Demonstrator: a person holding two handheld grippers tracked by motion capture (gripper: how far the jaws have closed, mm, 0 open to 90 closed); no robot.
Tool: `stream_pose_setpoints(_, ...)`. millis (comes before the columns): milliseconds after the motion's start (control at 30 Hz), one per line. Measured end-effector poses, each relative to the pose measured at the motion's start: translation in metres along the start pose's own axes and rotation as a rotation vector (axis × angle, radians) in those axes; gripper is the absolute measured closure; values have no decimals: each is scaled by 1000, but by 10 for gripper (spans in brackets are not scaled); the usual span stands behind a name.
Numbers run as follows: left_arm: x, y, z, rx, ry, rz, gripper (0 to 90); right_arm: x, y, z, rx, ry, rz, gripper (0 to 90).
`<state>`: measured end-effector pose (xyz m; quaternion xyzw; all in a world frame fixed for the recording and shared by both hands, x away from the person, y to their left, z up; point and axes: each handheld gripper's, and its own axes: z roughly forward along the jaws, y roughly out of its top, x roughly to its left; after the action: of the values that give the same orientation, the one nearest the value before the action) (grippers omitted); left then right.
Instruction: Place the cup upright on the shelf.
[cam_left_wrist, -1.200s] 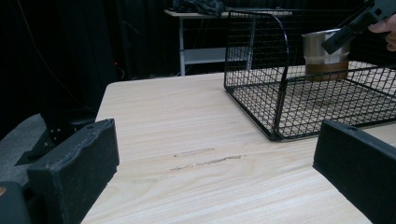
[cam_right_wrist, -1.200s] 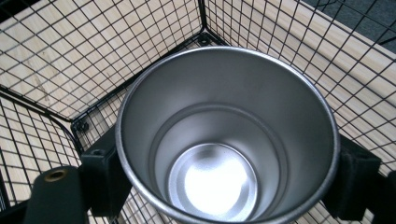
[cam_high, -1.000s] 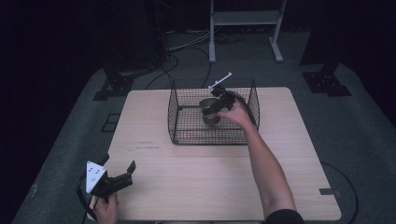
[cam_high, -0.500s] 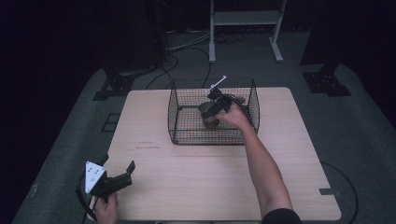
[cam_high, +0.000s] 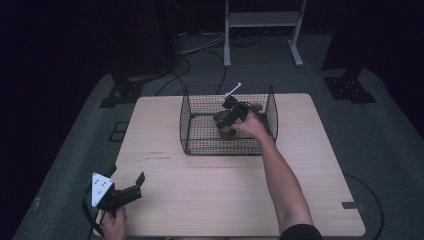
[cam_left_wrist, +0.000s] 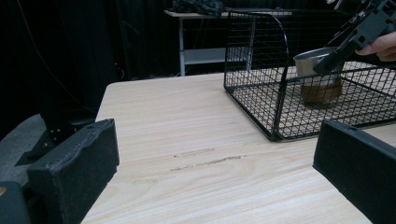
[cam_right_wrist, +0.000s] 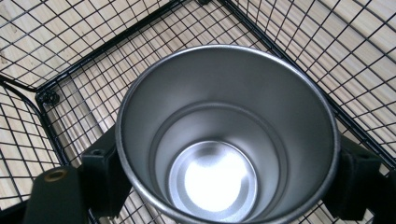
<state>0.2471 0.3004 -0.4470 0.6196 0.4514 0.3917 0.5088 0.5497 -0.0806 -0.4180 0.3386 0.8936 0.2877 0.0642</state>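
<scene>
Right gripper (cam_high: 227, 121) clamps steel cup (cam_right_wrist: 224, 135) inside wire basket (cam_high: 192, 131); left gripper (cam_high: 125, 187) spread, idle.

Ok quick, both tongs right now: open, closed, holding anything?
Left tongs: open, holding nothing, low over the table near its front left corner.
Right tongs: closed on the metal cup, inside the wire basket.

upright steel cup (cam_right_wrist: 224, 135) inside black wire basket (cam_high: 200, 135).
</scene>
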Motion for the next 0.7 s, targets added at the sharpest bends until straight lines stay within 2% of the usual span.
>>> stream_pose_setpoints(400,0,0,-1,-1,2,-2,0,3,-2,-2,7,-4,-21,164)
stream_pose_setpoints(500,-1,0,0,5,0,5,0,4,-4,-2,11,-7,-43,159)
stream_pose_setpoints(700,-2,1,0,1,1,7,0,3,-7,-5,1,-4,-31,133)
